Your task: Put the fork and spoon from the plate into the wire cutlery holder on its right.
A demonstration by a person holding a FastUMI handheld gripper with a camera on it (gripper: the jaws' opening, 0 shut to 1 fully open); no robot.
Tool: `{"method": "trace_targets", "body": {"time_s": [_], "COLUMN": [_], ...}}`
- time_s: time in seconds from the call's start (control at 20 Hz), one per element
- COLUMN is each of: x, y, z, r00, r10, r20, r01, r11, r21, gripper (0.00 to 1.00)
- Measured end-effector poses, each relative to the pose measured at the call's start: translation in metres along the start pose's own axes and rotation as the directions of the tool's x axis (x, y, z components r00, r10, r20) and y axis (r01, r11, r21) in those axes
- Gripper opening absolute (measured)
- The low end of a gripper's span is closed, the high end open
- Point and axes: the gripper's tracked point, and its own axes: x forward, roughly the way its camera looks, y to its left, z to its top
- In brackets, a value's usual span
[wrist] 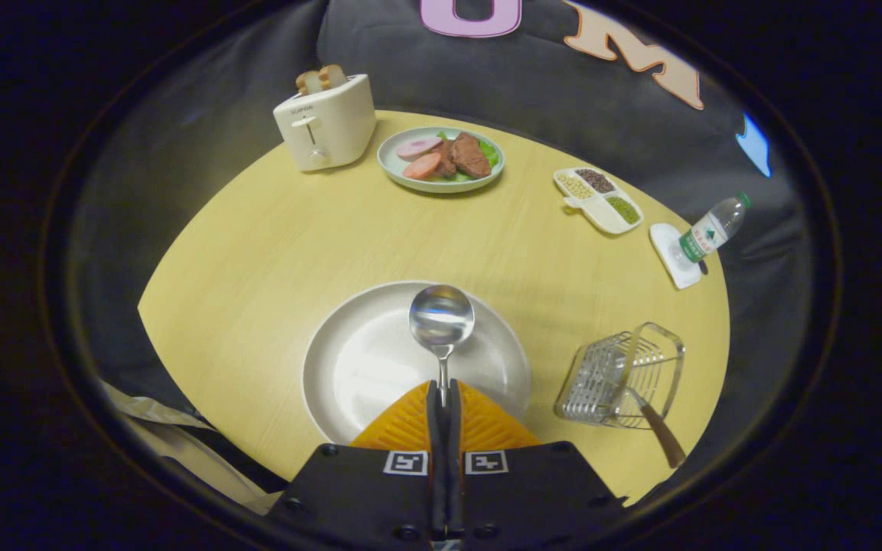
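My gripper (443, 394) is shut on the handle of a shiny metal spoon (441, 315), whose bowl points forward just ahead of the fingers, over the white plate (357, 360). The plate lies on the yellow table directly below the fingers. To the plate's right stands the wire cutlery holder (619, 376). A utensil with a brown handle (663, 436) leans in the holder, its handle sticking out toward me; its head is hard to make out through the wires.
Far across the table are a white toaster (325, 122) with bread, a green plate of food (441, 157), a divided tray of beans (598, 199) and a water bottle (709, 229) on a white coaster. The table's front edge lies near the fingers.
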Motion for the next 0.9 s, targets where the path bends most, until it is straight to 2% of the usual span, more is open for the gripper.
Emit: {"method": "trace_targets", "body": {"time_s": [0.15,0.6,0.9], "x": [-0.011,-0.036,-0.039], "y": [-0.021,-0.091,-0.13], "z": [0.004,-0.003,-0.014], "r00": [1.0,0.995,0.988], "r10": [-0.01,-0.089,-0.116], "r20": [0.002,-0.053,-0.101], "r01": [0.009,0.09,0.126], "r11": [0.999,0.996,0.986], "r21": [0.034,0.019,0.109], "gripper": [0.04,0.04,0.04]}}
